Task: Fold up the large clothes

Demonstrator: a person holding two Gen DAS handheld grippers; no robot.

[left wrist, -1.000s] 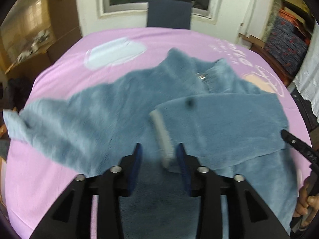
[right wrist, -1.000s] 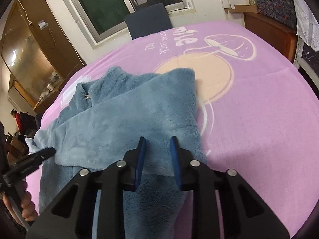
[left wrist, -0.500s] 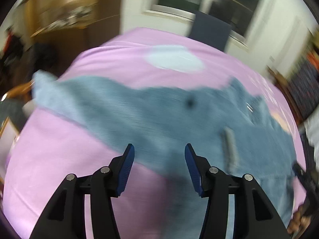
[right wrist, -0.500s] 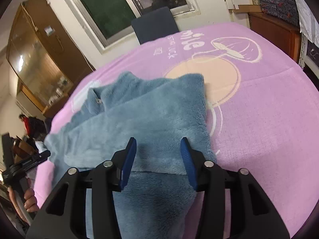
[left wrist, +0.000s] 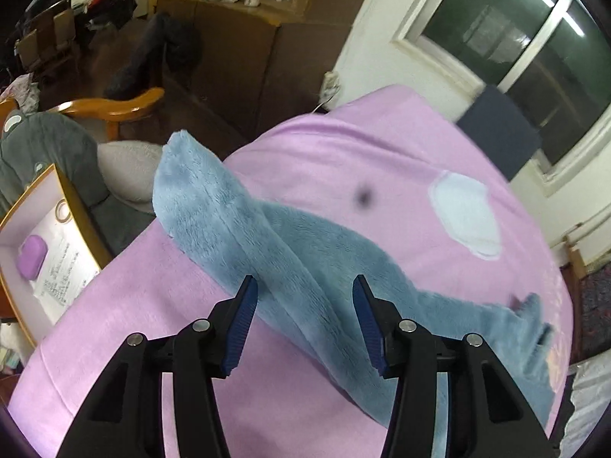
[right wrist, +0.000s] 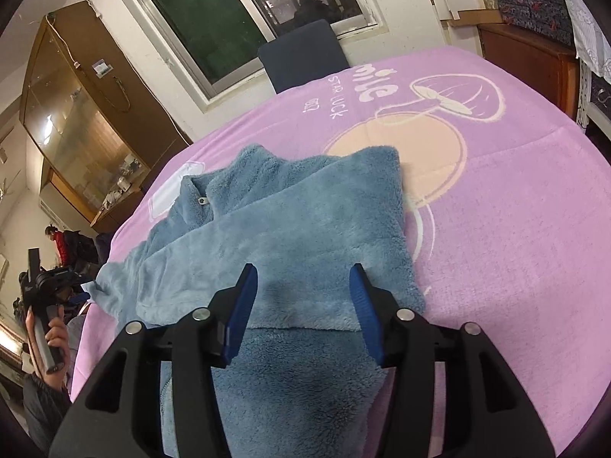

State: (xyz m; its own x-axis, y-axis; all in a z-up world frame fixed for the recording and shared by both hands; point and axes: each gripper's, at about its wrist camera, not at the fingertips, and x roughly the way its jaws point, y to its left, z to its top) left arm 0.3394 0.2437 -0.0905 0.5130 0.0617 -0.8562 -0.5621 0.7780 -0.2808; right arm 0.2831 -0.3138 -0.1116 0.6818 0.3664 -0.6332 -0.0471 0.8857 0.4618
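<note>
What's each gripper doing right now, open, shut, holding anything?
Left gripper: open, holding nothing, above the blue fleece's sleeve.
Right gripper: open, holding nothing, over the folded blue fleece.

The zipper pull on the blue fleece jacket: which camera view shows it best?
The right wrist view: the zipper pull sits unobstructed at the collar of the blue fleece jacket. The left wrist view shows mainly the outstretched sleeve; no pull is discernible.

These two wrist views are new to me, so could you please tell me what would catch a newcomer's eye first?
The fluffy blue fleece jacket dominates, lying on the pink printed blanket with one sleeve folded across its body. In the left view its other sleeve stretches out to the blanket's edge. Both the left gripper and the right gripper hover open above the fleece.
</note>
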